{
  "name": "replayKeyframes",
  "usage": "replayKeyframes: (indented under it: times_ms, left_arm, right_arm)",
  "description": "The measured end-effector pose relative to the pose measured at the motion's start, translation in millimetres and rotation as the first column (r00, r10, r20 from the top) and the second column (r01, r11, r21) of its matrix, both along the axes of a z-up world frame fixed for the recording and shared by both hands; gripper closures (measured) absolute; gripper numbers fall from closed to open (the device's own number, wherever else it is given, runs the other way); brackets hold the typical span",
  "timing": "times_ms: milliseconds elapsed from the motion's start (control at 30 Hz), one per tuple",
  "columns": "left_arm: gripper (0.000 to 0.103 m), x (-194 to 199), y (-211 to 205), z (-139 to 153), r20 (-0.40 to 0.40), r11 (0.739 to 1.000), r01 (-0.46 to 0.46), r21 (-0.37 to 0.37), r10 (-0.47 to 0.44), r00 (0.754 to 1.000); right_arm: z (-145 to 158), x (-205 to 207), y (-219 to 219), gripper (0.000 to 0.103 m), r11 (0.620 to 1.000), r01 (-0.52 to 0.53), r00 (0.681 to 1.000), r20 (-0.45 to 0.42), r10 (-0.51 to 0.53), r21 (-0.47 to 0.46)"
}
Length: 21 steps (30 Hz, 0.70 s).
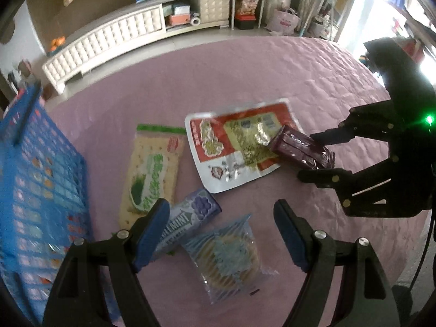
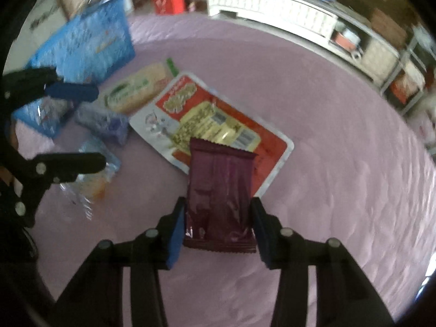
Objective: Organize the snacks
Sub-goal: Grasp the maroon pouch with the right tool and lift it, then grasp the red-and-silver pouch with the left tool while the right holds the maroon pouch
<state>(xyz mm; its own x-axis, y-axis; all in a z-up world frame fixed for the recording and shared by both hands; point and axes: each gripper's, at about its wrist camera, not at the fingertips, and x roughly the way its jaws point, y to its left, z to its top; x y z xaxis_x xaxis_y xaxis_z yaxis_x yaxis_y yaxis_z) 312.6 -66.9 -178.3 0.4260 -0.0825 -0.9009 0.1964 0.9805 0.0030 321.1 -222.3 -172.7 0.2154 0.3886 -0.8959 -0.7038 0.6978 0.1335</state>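
My right gripper (image 2: 218, 229) is shut on a dark purple snack packet (image 2: 220, 190), its blue pads pressing both long edges. In the left wrist view that packet (image 1: 299, 147) hangs tilted over the corner of a large red and white snack bag (image 1: 218, 169), in the right gripper (image 1: 318, 158). My left gripper (image 1: 220, 234) is open with nothing between its fingers, above a clear pack of round biscuits (image 1: 229, 256) and a purple mint pack (image 1: 190, 212). A green cracker pack (image 1: 152, 174) lies flat beside them. A blue slatted basket (image 1: 41, 190) stands at the left.
Everything lies on a lilac quilted cover (image 1: 272, 68) with open room to the right and back. A white tufted cabinet (image 1: 122, 35) stands behind on the floor. The right wrist view shows the basket (image 2: 90, 43) far left and the left gripper (image 2: 87, 128) beside it.
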Motion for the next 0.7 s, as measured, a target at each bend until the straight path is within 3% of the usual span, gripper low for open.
replayKeyframes:
  times_ms: [167,300,467,533,633,700]
  left_arm:
    - [0.026,4,-8,27,0.001,0.99,0.117,0.076,-0.117,0.993]
    - [0.026,9,-19,46,-0.012,0.964,0.241,0.113,-0.241,0.97]
    - [0.026,24,-23,59,-0.029,0.935,0.35,0.056,-0.349,0.937]
    - [0.026,29,-27,57,-0.034,0.914,0.392,0.104,-0.391,0.92]
    - [0.026,34,-37,45,-0.083,0.859,0.47,0.202,-0.463,0.882]
    - [0.019,36,-43,38,-0.109,0.823,0.523,0.222,-0.512,0.852]
  right_arm:
    - [27,-6,-18,0.053,0.977,0.203,0.979,0.018,-0.205,0.06]
    - [45,-18,-27,0.053,0.956,0.27,0.959,0.061,-0.278,0.114]
    - [58,-27,-36,0.053,0.917,0.358,0.926,0.064,-0.373,0.174]
    - [59,-28,-38,0.053,0.905,0.383,0.914,0.064,-0.4,0.187]
    - [62,-32,-46,0.053,0.881,0.424,0.895,0.052,-0.443,0.209]
    - [61,-32,-47,0.053,0.87,0.44,0.887,0.042,-0.46,0.224]
